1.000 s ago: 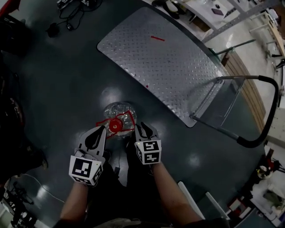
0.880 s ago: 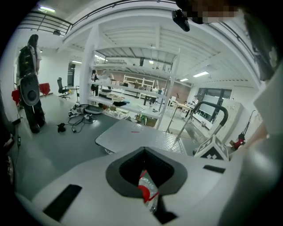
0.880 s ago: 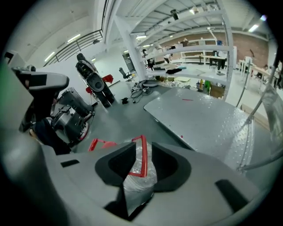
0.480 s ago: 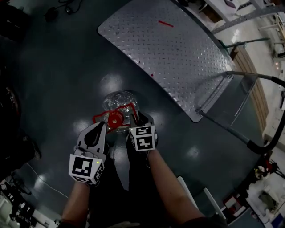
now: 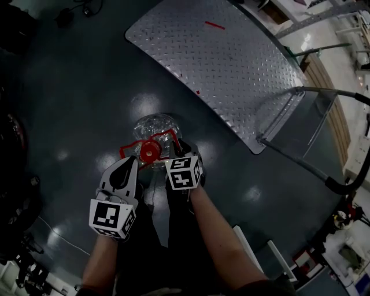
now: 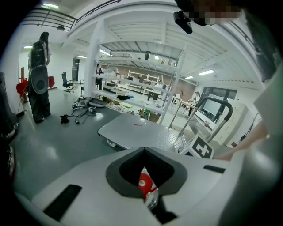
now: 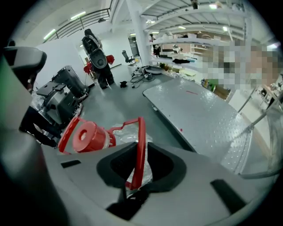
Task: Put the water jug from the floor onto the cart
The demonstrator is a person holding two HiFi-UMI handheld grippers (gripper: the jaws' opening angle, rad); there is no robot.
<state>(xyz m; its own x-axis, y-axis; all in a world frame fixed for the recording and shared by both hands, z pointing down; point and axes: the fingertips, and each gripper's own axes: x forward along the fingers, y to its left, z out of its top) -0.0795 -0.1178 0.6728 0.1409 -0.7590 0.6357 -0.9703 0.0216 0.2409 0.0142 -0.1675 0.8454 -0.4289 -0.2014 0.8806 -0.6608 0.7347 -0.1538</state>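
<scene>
Dark, glossy floor (image 5: 69, 115) carries the clear water jug (image 5: 151, 128), upright with its red cap (image 5: 150, 152) on top. It stands near the long edge of the cart (image 5: 219, 75), with a strip of floor between them. The jaws of the right gripper (image 5: 180, 148) have just been closing and clamp the jug's red handle (image 7: 140, 145), which runs up through their notch. Just beside the cap, the left gripper (image 5: 132, 163) hovers, jaws together on nothing. At the cart's far end rises its push bar (image 5: 341, 188); cables (image 5: 87, 8) lie beyond, and a person (image 6: 39, 84) stands well off.

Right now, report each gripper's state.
Left gripper: shut, holding nothing.
Right gripper: jaws have just been closing, now gripping the red jug handle.
</scene>
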